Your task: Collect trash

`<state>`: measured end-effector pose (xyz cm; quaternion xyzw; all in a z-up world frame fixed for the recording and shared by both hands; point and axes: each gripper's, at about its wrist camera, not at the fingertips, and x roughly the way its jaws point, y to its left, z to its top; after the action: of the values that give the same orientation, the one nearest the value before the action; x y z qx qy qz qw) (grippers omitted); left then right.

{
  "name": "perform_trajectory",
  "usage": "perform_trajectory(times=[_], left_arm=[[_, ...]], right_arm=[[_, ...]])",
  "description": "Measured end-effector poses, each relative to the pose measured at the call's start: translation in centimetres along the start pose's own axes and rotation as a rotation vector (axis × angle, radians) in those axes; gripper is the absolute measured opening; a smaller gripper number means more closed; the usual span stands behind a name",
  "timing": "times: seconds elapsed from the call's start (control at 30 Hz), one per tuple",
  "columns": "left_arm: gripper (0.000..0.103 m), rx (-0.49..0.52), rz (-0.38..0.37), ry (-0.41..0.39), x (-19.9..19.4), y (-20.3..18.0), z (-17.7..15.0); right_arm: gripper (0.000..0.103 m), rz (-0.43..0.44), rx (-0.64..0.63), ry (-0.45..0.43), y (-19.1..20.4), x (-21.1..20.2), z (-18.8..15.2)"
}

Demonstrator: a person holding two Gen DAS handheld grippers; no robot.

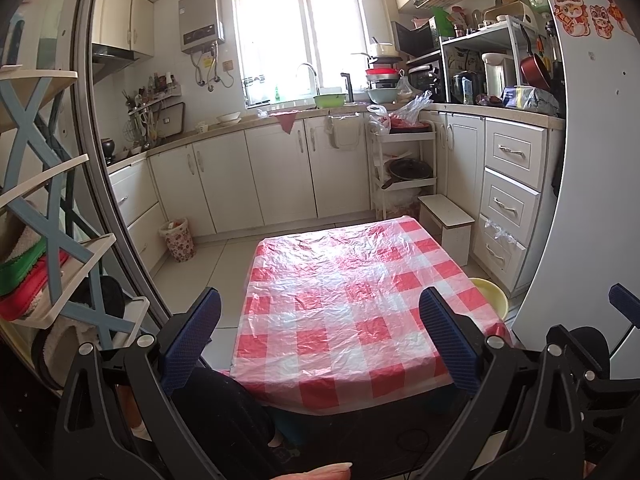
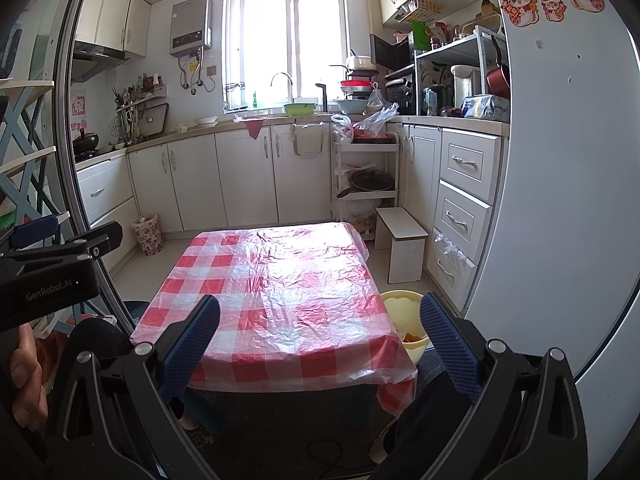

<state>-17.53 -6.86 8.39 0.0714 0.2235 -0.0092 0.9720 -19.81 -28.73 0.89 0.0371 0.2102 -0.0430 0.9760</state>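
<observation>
The kitchen is lined on three sides with white cabinets (image 2: 248,176) under a bright window (image 2: 284,44). A white refrigerator (image 2: 560,200) with cartoon stickers fills the right edge of both views.

In the centre of the floor stands the low worktop (image 2: 280,300), covered with a crinkled red-and-white checked plastic sheet (image 1: 352,304). The sheet hangs over the near edge and the corners.

A white stool (image 2: 402,244) stands at the far right corner of the worktop, beside the drawer stack (image 2: 464,204). A white three-tier trolley (image 2: 366,176) stands against the rear cabinets and carries a dark pan on its middle tier and plastic bags on top.

The yellow bin (image 2: 404,320) sits on the floor touching the right side of the worktop, partly hidden under the overhanging sheet. Orange and pale scraps lie inside it. A second, floral-patterned waste basket (image 2: 147,234) stands on the floor at the left cabinet run, well apart from the worktop.

The left hand-held gripper (image 1: 320,340) is held above the near edge of the worktop, jaws spread wide, grasping nothing. The right hand-held gripper (image 2: 320,344) is held beside it in the same attitude, jaws spread wide and empty; its right fingertip (image 2: 448,344) overlaps the yellow bin in the right wrist view.
</observation>
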Motion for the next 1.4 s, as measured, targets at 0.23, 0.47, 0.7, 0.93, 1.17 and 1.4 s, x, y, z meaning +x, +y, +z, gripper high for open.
perform_trajectory(times=[0.23, 0.47, 0.7, 0.93, 1.17, 1.4], left_arm=[[0.095, -0.001, 0.004, -0.002, -0.01, 0.08, 0.14], [0.095, 0.001, 0.010, -0.006, -0.17, -0.06, 0.31], [0.095, 0.004, 0.013, -0.010, -0.35, -0.41, 0.20], [0.095, 0.004, 0.015, -0.009, -0.34, -0.46, 0.11], [0.095, 0.004, 0.014, -0.008, -0.36, -0.52, 0.06], [0.095, 0.005, 0.015, -0.006, -0.34, -0.66, -0.03]], right_arm=[[0.096, 0.000, 0.001, 0.000, -0.01, 0.00, 0.01], [0.096, 0.000, 0.003, -0.003, -0.04, -0.06, 0.12], [0.096, -0.002, 0.008, -0.008, -0.27, -0.17, 0.29], [0.096, -0.001, 0.008, -0.008, -0.31, -0.17, 0.23], [0.096, -0.001, 0.003, -0.004, -0.54, -0.15, 0.24], [0.096, -0.002, 0.003, -0.005, -0.55, -0.14, 0.27]])
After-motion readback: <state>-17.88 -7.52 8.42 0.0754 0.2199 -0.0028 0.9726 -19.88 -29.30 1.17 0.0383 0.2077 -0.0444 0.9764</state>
